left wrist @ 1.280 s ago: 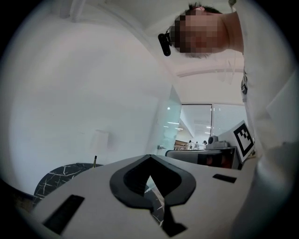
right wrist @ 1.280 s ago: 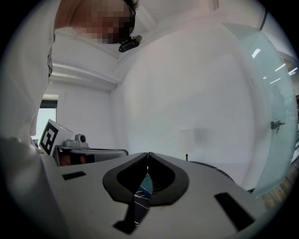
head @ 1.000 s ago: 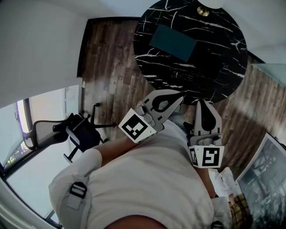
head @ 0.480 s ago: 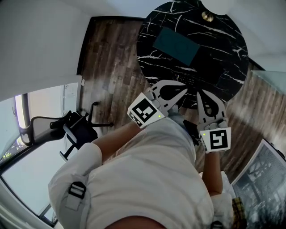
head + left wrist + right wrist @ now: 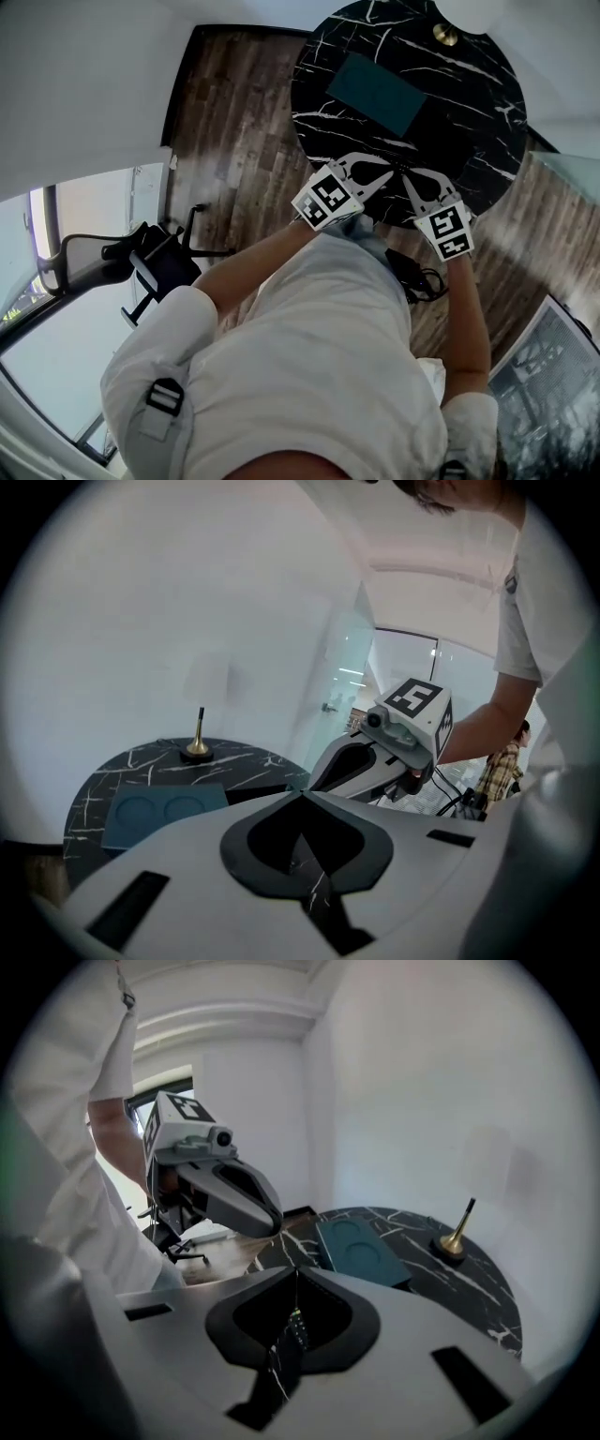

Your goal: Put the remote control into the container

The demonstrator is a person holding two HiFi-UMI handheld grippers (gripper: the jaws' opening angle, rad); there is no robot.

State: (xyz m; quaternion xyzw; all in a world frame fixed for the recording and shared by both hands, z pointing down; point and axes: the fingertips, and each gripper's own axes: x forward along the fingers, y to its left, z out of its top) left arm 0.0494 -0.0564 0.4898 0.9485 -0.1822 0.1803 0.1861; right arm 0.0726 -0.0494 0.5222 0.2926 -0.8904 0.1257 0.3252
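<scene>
Both left gripper (image 5: 302, 794) and right gripper (image 5: 296, 1269) jaws fully together, empty.

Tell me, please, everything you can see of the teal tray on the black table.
The tray is a low, dark teal rectangle with rounded corners and a matte finish; its material is unclear. The gripper views show two round recesses side by side in its top, both empty. It lies flat near the middle of the round, white-veined table. Nothing rests in it, and only the table touches it.
</scene>
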